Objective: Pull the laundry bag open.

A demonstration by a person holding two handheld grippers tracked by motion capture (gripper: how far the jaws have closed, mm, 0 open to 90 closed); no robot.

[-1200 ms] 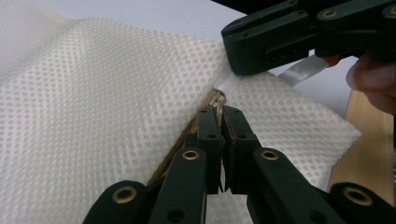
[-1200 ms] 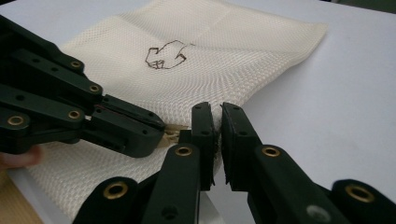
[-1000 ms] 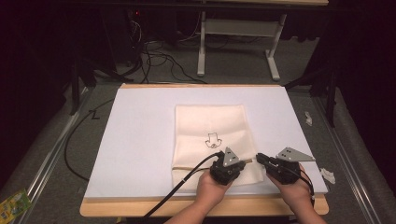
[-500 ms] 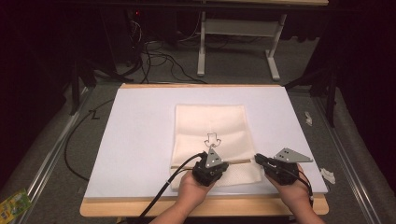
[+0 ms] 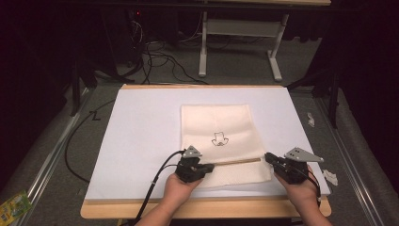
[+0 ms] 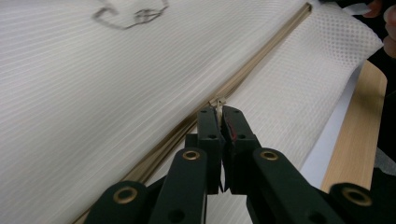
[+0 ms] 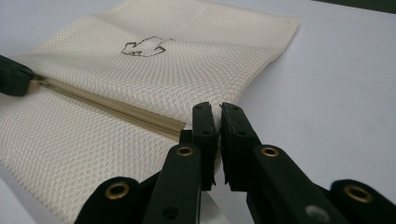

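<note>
We think the zip [image 5: 237, 162] on the bag [image 5: 221, 136] near us is partly done, with our left gripper [image 6: 220, 108] pinched on its pull [image 6: 216, 101] and our right gripper [image 7: 218, 112] pinching the bag's right edge.

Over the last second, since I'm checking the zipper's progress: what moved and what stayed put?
The left gripper, shut on the zipper pull, slid left along the zipper of the mesh bag, away from the right gripper. The right gripper stayed shut on the bag's right edge. The bag and the white mat did not shift.
</note>
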